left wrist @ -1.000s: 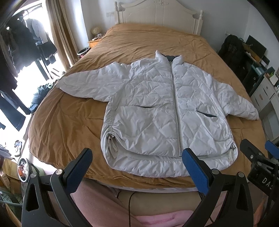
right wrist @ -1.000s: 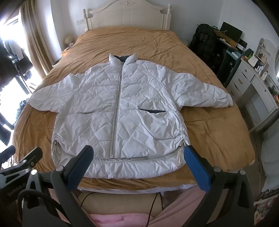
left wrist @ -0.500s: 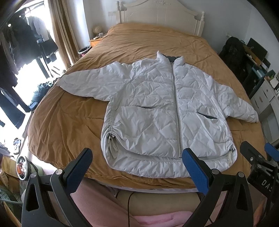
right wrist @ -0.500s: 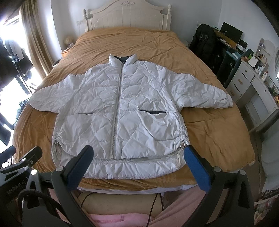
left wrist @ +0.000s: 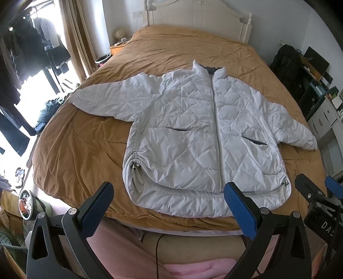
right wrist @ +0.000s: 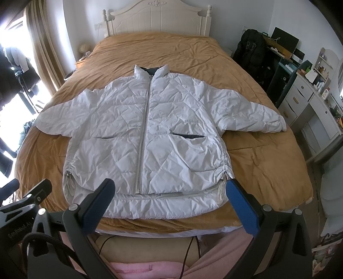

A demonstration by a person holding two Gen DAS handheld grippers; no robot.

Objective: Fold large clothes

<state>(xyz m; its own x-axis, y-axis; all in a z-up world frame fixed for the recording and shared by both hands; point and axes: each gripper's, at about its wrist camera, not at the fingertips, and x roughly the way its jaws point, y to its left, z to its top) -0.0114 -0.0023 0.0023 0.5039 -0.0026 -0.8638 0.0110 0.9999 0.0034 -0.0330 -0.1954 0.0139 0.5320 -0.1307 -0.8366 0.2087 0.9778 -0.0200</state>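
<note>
A white quilted puffer jacket (left wrist: 193,133) lies flat and zipped on a bed with a tan cover (left wrist: 81,146), front up, both sleeves spread out, collar toward the headboard. It also shows in the right wrist view (right wrist: 150,133). My left gripper (left wrist: 168,193) is open and empty, held above the jacket's hem near the bed's foot. My right gripper (right wrist: 169,188) is open and empty too, over the hem. Neither touches the jacket. The right gripper's fingers (left wrist: 310,191) show at the left view's right edge.
A white headboard (right wrist: 156,19) stands at the far end. White drawers (right wrist: 304,100) and a black bag (right wrist: 250,49) stand right of the bed. Dark clothes (left wrist: 19,64) hang at the window on the left. The person's pink trousers (left wrist: 128,253) fill the bottom.
Both cameras have drifted slightly; the jacket sits a little differently in frame. The jacket itself has not moved, and both grippers stay open.
</note>
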